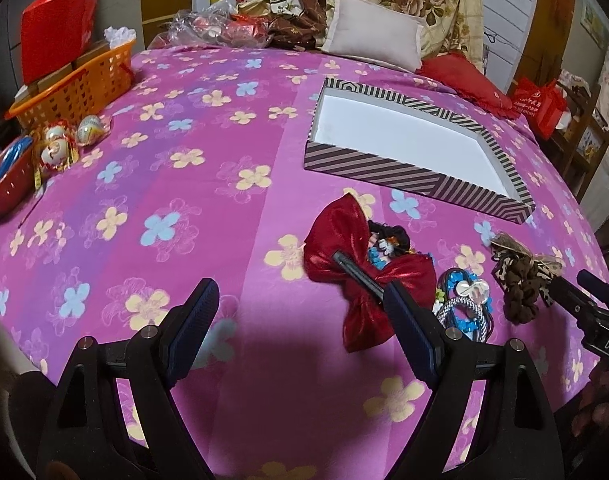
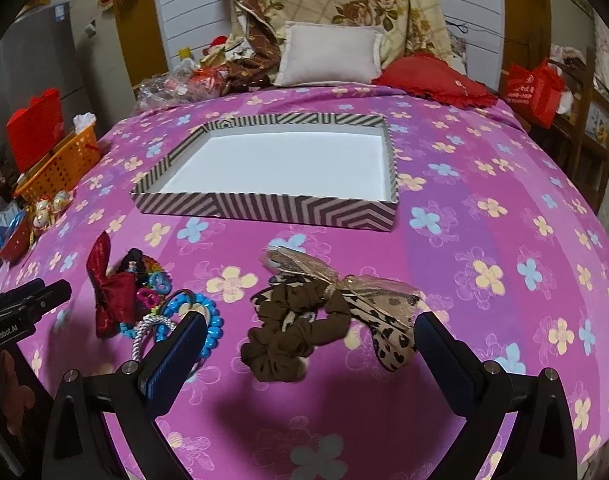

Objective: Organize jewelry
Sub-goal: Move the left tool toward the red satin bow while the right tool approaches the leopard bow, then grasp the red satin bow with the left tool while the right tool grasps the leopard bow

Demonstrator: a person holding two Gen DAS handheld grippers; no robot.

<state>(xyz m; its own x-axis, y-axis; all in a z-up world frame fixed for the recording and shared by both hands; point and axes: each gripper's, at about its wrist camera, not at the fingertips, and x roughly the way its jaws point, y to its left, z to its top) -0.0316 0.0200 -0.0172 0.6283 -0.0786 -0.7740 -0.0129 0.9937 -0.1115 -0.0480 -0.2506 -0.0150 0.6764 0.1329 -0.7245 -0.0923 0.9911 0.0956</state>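
Scrunchie (image 2: 288, 344) lies between the open right tool's (image 2: 310, 330) fingers.

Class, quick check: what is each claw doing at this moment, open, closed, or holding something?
Left claw: open, holding nothing, beside the shiny red fabric bow.
Right claw: open, holding nothing, either side of the brown fabric scrunchie with leopard-print ribbon.

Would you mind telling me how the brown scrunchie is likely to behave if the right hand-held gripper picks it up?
The brown scrunchie looks like gathered fabric, so it is probably soft, squashing between the fingers rather than resisting. Its leopard ribbon lies loose on the bedspread, so it would likely dangle. It seems light and unlikely to roll. The right hand-held gripper is open around it.
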